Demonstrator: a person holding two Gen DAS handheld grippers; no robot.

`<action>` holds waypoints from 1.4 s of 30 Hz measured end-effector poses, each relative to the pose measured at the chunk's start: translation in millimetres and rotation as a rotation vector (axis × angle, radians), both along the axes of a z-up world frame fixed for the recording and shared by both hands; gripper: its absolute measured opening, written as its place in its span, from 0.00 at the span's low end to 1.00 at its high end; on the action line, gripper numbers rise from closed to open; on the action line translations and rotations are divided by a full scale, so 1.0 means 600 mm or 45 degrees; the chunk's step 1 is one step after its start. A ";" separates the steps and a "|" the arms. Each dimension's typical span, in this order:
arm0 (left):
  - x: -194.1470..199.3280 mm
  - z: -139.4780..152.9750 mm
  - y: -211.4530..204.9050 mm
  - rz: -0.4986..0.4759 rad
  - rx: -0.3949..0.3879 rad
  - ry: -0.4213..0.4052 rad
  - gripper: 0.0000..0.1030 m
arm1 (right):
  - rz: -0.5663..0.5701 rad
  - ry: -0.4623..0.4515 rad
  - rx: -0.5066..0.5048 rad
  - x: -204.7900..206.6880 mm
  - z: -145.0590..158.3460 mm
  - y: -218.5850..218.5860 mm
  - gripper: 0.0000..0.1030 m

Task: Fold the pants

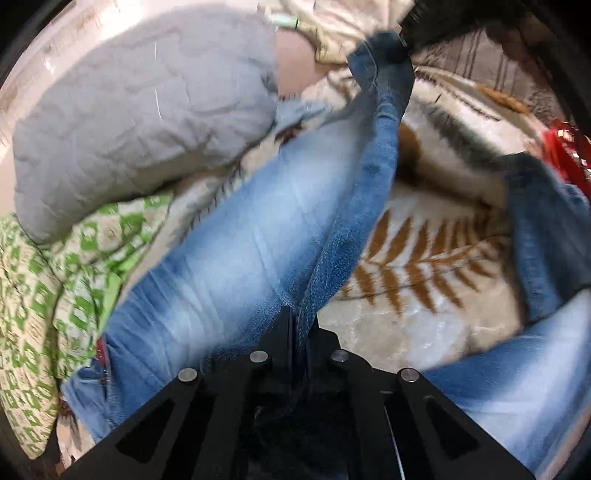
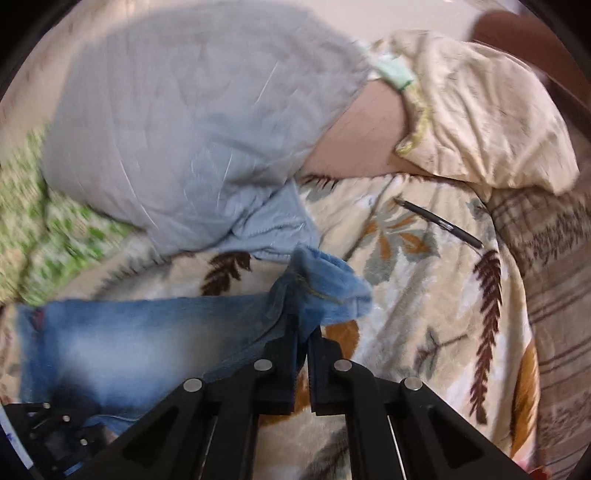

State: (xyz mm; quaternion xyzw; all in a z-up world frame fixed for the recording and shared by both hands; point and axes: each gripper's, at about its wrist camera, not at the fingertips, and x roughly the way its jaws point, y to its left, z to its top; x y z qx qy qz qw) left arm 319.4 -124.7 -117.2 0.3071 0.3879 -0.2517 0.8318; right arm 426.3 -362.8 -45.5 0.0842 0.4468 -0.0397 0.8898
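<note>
Faded blue jeans lie stretched over a leaf-print blanket on a bed. My left gripper is shut on a fold of the jeans' edge, which runs up and away to the right gripper at the top. In the right wrist view, my right gripper is shut on the hem end of the jeans, lifted a little above the blanket. The left gripper shows at the bottom left there, at the jeans' other end.
A grey pillow lies at the back, a cream pillow to its right, a green checked cloth at the left. A black pen lies on the blanket. A red object sits at the right edge.
</note>
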 end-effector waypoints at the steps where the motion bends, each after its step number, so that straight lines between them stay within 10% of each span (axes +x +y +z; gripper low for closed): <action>1: -0.006 0.004 -0.001 -0.012 0.002 -0.018 0.05 | -0.028 -0.015 0.056 -0.017 -0.005 -0.017 0.04; 8: -0.001 -0.077 -0.050 -0.035 0.226 0.029 0.03 | -0.199 0.242 0.216 -0.060 -0.150 -0.072 0.04; 14: 0.010 -0.062 -0.045 0.014 0.207 0.054 0.10 | -0.211 0.251 0.233 -0.054 -0.160 -0.067 0.05; 18: 0.002 -0.046 -0.029 0.105 0.234 -0.055 0.91 | -0.190 0.213 0.249 -0.067 -0.112 -0.071 0.21; 19: -0.004 -0.032 -0.021 0.105 0.176 -0.033 0.91 | -0.178 0.187 0.229 -0.078 -0.096 -0.074 0.32; 21: -0.021 -0.005 -0.010 0.104 0.100 -0.016 0.91 | -0.152 0.108 0.207 -0.109 -0.061 -0.074 0.91; 27: -0.078 0.076 0.000 0.011 -0.212 0.097 1.00 | -0.038 -0.102 0.224 -0.277 0.022 -0.073 0.93; 33: -0.095 0.109 -0.031 -0.052 -0.587 0.430 1.00 | -0.098 -0.128 0.281 -0.461 -0.027 -0.056 0.93; 42: -0.067 0.069 -0.153 -0.099 -0.563 0.671 1.00 | -0.330 -0.090 0.453 -0.501 -0.132 -0.051 0.93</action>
